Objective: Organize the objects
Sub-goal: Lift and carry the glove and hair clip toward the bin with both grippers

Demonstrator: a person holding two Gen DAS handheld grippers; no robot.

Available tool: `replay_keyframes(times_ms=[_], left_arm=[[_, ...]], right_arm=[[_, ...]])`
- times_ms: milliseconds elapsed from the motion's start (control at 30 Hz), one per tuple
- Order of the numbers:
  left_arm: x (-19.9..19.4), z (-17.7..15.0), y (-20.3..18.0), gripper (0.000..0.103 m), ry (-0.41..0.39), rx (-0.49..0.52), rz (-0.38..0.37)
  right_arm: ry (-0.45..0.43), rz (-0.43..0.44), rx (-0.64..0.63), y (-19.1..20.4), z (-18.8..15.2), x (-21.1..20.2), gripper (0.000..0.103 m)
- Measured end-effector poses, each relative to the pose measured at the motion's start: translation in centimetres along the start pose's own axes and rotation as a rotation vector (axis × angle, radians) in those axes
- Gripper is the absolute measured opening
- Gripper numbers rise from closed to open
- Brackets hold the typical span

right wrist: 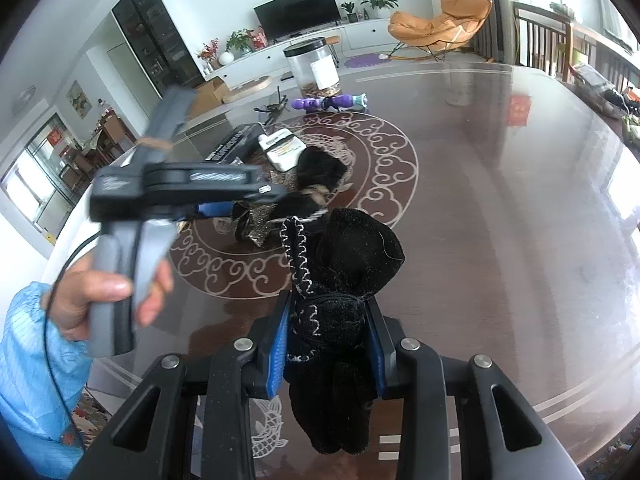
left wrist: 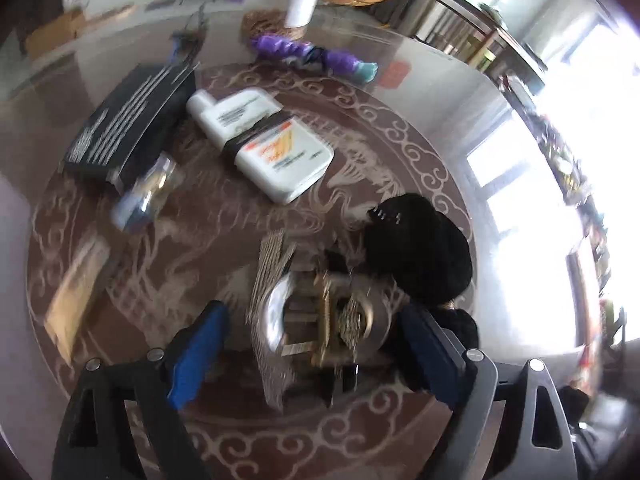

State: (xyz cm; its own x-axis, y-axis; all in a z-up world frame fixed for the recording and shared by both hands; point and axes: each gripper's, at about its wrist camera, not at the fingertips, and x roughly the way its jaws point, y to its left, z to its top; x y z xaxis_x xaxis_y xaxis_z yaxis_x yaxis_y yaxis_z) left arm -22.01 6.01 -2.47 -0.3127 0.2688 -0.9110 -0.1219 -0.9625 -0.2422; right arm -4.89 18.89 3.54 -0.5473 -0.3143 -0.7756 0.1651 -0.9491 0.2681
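My right gripper (right wrist: pixel 326 340) is shut on a black fuzzy pouch with a white-stitched loop (right wrist: pixel 344 280), held above the glass table. My left gripper (left wrist: pixel 312 344) is open, its blue pads either side of a glittery gold and silver hair clip (left wrist: pixel 320 320) lying on the table; the gripper also shows in the right wrist view (right wrist: pixel 224 210). A black fuzzy item (left wrist: pixel 416 248) lies just right of the clip. A white bottle (left wrist: pixel 260 140), a black box (left wrist: pixel 128 120), a small glass jar (left wrist: pixel 148 192) and a purple toy (left wrist: pixel 312 56) lie farther back.
The round glass table (right wrist: pixel 500 200) has a brown patterned centre. A clear canister (right wrist: pixel 316 68) with a black lid stands at the far edge. A tan card (left wrist: pixel 76 288) lies at the left. An orange chair (right wrist: pixel 436 28) and wooden railing stand beyond.
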Motion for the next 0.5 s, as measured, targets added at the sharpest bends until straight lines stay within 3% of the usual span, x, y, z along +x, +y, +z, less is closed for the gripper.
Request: replay_keyframes(times_ms=[67, 100, 133, 333, 433, 500], left_arm=[[0.1, 0.3, -0.2, 0.081, 0.006, 0.047, -0.017], [-0.1, 0.2, -0.3, 0.059, 0.001, 0.072, -0.02], [-0.3, 0.1, -0.3, 0.055, 0.007, 0.094, -0.023], [-6.6, -3.0, 2.8, 0.054, -0.091, 0.038, -0.071], [-13.3, -5.8, 7.1, 0.054, -0.15, -0.065, -0.107], [-18.7, -7.8, 11.4, 0.055, -0.203, -0.143, -0.09]], right_arm=[[-0.002, 0.0, -0.003, 0.0, 0.0, -0.2, 0.034], [-0.003, 0.0, -0.003, 0.0, 0.0, -0.3, 0.034], [-0.004, -0.001, -0.003, -0.1, 0.0, -0.4, 0.034], [-0.005, -0.013, 0.009, -0.4, 0.2, -1.0, 0.034], [0.0, -0.005, -0.016, 1.1, 0.9, -1.2, 0.034], [0.004, 0.025, -0.055, 3.5, 1.9, -1.1, 0.034]])
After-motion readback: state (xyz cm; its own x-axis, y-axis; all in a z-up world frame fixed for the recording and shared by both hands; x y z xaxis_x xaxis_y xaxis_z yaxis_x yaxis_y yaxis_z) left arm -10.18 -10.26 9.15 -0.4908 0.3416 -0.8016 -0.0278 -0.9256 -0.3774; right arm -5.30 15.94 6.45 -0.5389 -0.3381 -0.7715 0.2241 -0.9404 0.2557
